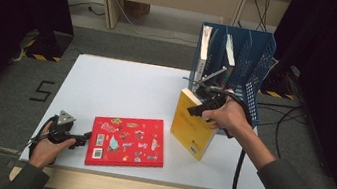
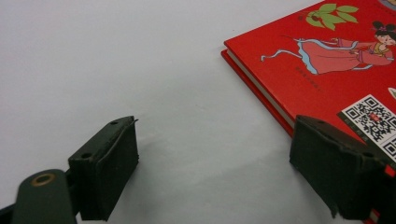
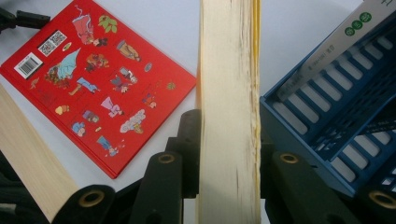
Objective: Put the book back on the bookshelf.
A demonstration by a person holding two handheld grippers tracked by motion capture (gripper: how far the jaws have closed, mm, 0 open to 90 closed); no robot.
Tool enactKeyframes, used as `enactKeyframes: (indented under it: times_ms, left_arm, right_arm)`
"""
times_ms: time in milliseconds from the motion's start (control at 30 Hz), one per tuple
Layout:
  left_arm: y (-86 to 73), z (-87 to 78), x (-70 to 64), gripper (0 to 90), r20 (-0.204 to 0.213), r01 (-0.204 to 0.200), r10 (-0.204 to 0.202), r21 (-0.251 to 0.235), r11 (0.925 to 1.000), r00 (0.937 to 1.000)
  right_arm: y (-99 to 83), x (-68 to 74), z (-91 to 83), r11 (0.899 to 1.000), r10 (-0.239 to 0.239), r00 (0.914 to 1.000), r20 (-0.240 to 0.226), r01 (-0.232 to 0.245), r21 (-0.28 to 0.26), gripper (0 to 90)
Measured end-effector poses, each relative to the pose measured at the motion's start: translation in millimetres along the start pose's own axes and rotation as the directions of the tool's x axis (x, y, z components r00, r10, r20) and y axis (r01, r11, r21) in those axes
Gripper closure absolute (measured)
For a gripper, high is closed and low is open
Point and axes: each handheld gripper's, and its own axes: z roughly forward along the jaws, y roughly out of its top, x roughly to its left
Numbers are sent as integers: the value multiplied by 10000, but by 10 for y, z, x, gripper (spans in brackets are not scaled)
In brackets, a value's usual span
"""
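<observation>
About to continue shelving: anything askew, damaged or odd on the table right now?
Nothing looks damaged or spilled. The yellow book stands tilted, clamped in the right gripper beside the blue file rack. The red book lies flat, slightly skewed to the table's edge, by the open left gripper.

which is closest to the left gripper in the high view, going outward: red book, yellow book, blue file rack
1. red book, flat on the table just to the right of the left gripper, whose open jaws sit at its edge.
2. yellow book, upright farther right, clamped by the right gripper.
3. blue file rack, at the table's far right corner.
</observation>
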Motion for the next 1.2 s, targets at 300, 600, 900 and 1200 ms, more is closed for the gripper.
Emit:
enactKeyframes:
  times_ms: [300, 600, 900, 1200]
  left_arm:
    - [2, 3, 4, 144, 45, 34, -34, 16, 10000, 10000]
    - [3, 2, 6, 143, 42, 27, -27, 48, 10000, 10000]
    - [2, 6, 9, 143, 83, 83, -83, 23, 10000, 9999]
    - [3, 11, 16, 136, 115, 146, -146, 53, 9999, 9998]
  right_arm:
    - [-23, -30, -246, 9989, -148, 9993, 352, 163, -429, 748]
    - [-35, -83, -677, 9941, 9, 9973, 728, 70, -1087, 747]
    - [-156, -238, -970, 9918, 508, 9915, 1197, -361, -1224, 747]
    - [-279, -503, -1225, 9857, 1205, 9725, 1993, -934, -1403, 747]
